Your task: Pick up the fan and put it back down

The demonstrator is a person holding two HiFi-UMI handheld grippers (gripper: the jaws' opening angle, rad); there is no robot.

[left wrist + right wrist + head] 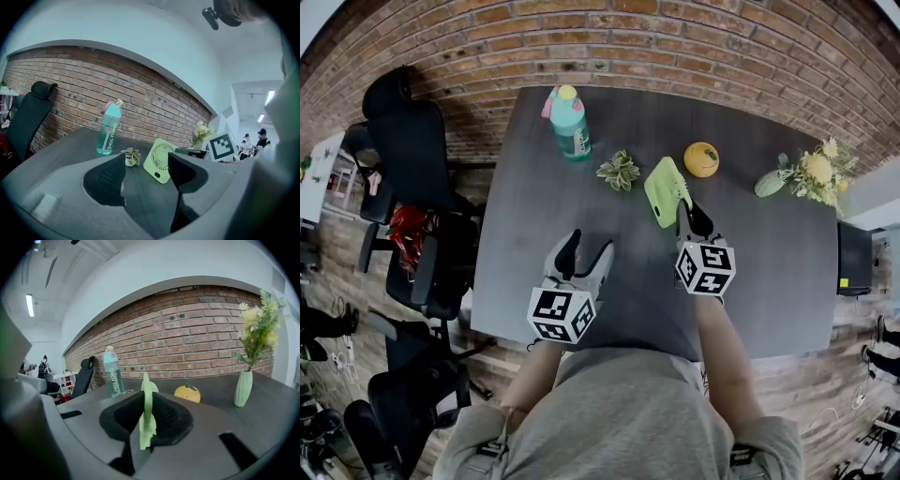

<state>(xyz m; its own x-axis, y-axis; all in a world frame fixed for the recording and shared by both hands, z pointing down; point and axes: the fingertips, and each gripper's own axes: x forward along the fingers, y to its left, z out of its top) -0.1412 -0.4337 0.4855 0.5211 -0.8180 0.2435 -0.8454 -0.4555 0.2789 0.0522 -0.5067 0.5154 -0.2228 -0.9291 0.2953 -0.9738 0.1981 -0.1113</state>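
The fan [666, 190] is a flat, light-green square one. It stands tilted at the middle of the dark table [534, 234]. My right gripper [689, 214] is shut on its near edge. In the right gripper view the fan [146, 404] shows edge-on, pinched between the black pads [168, 416]. In the left gripper view the fan [160, 160] shows its round grille, with its lower corner at or just above the tabletop; contact is unclear. My left gripper [584, 255] stands open over the near left of the table, nothing between its fingers [110, 180].
On the table behind the fan are a teal bottle with a pink cap [570, 122], a small potted succulent [619, 171] and a yellow-orange fruit-shaped object [701, 159]. A vase of flowers [811, 173] stands far right. Black office chairs [412, 169] stand left of the table.
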